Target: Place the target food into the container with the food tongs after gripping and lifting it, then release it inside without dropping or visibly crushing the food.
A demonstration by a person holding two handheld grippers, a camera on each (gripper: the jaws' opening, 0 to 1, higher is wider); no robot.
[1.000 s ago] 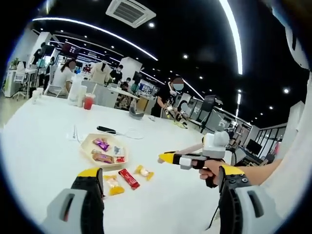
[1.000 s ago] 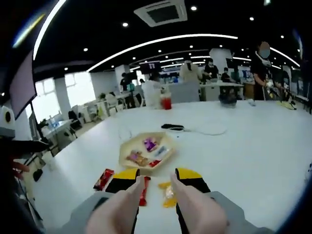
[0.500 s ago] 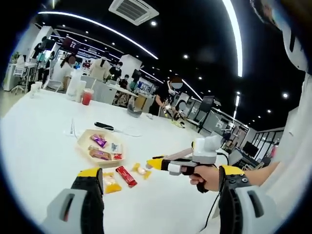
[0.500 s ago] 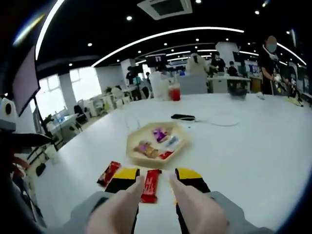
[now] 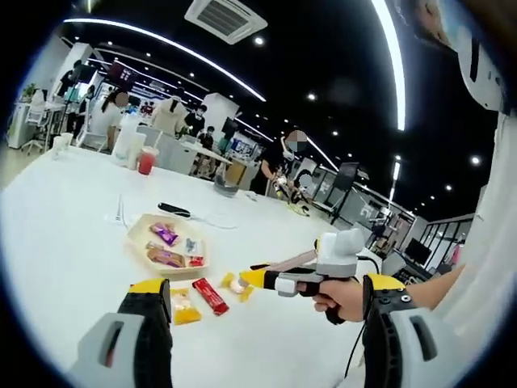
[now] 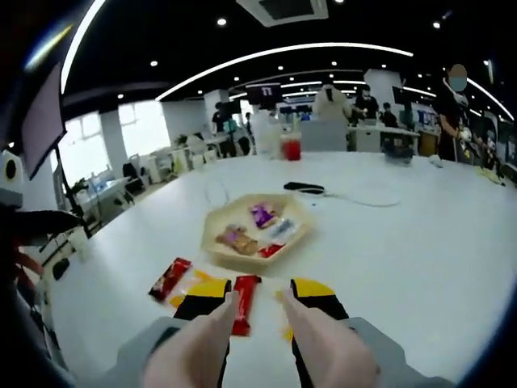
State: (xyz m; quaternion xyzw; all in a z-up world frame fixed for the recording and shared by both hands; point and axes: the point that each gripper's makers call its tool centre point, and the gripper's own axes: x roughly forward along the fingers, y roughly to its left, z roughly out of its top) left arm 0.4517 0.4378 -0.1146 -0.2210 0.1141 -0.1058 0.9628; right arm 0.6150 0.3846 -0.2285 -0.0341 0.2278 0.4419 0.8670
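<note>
left gripper (image 5: 266,303): level above the tabletop (image 5: 65,234), jaws wide apart, nothing between | right gripper (image 6: 257,293): hand-held, tongs (image 6: 266,339) pointing down at a red snack bar (image 6: 245,301), jaws apart, bar ungripped | tray (image 6: 212,242): mid-tabletop, beyond the bar, holding wrapped snacks
</note>
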